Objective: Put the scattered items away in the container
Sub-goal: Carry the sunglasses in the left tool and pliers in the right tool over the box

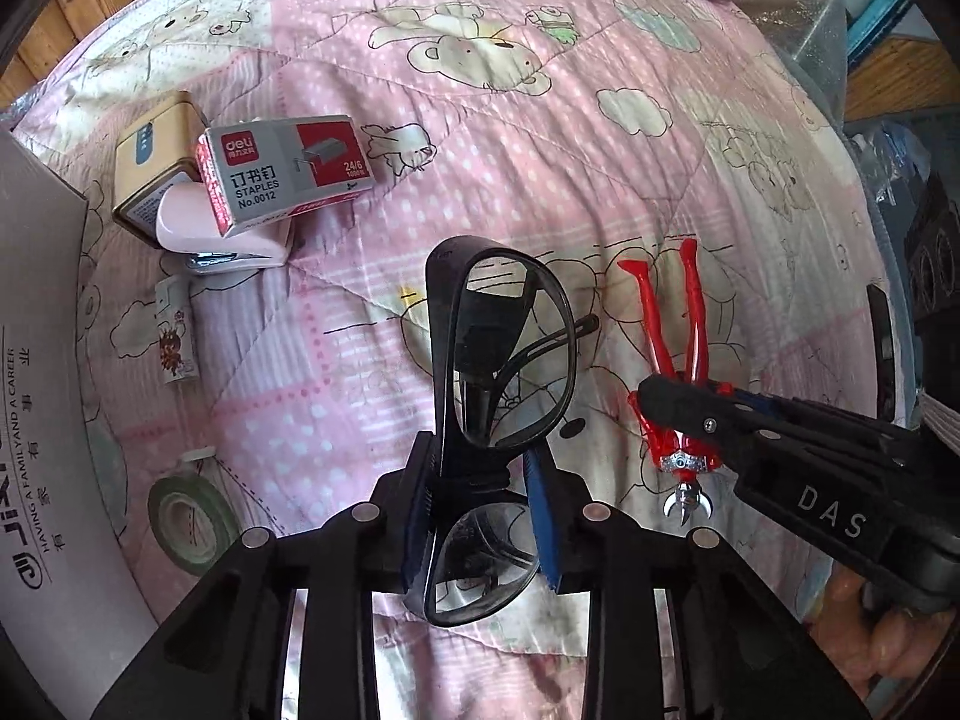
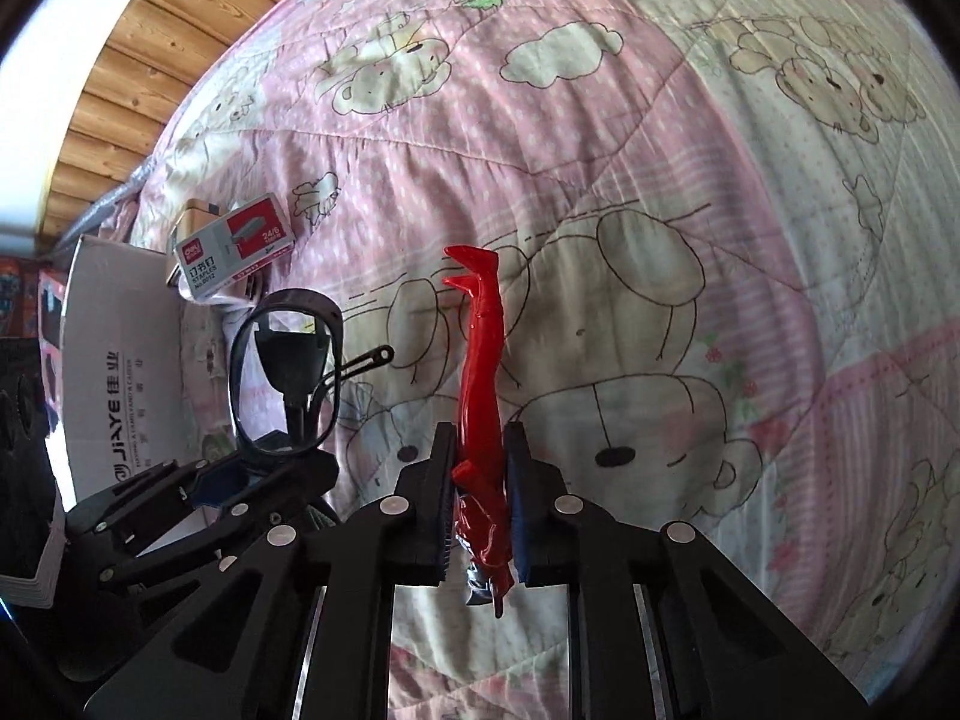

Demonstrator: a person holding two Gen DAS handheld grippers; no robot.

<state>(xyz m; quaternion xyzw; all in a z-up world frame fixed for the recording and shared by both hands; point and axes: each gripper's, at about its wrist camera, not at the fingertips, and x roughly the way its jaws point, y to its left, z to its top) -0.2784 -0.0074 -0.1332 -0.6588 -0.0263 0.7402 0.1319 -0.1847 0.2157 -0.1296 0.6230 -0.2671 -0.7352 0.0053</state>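
My left gripper is shut on black-framed glasses at the bridge, holding them on end above the quilt. My right gripper is shut on a red toy figure, gripped at the torso with its legs pointing away; in the left wrist view the figure hangs head down under the right gripper. The glasses also show left of it in the right wrist view. A white cardboard box stands at the left. A staples box, pink stapler and gold tin lie together.
A roll of green tape and a small printed card lie on the pink cartoon quilt near the box. A clear plastic bin sits at the far right. Wooden panelling borders the bed.
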